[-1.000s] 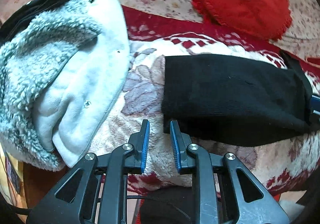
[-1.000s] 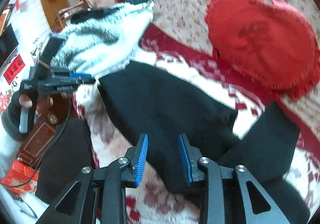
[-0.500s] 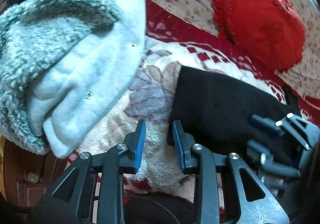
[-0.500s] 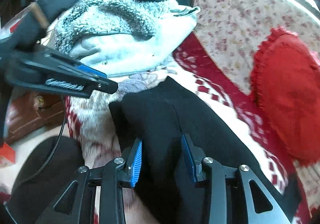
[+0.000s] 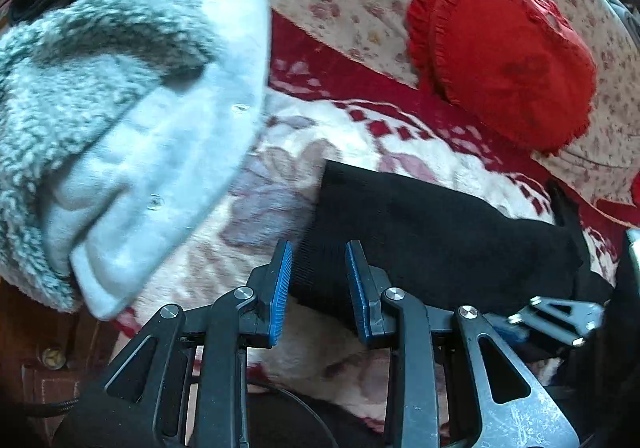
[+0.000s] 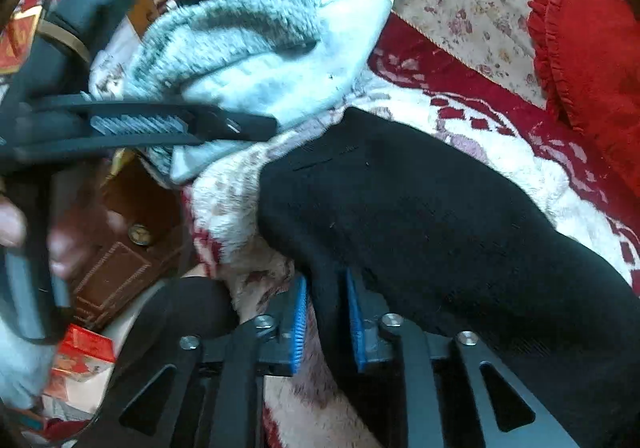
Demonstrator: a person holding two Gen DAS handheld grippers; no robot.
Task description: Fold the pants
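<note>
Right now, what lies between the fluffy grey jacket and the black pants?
In the left wrist view, only a strip of the flowered plush blanket separates the grey jacket from the black pants; nothing else sits there.
</note>
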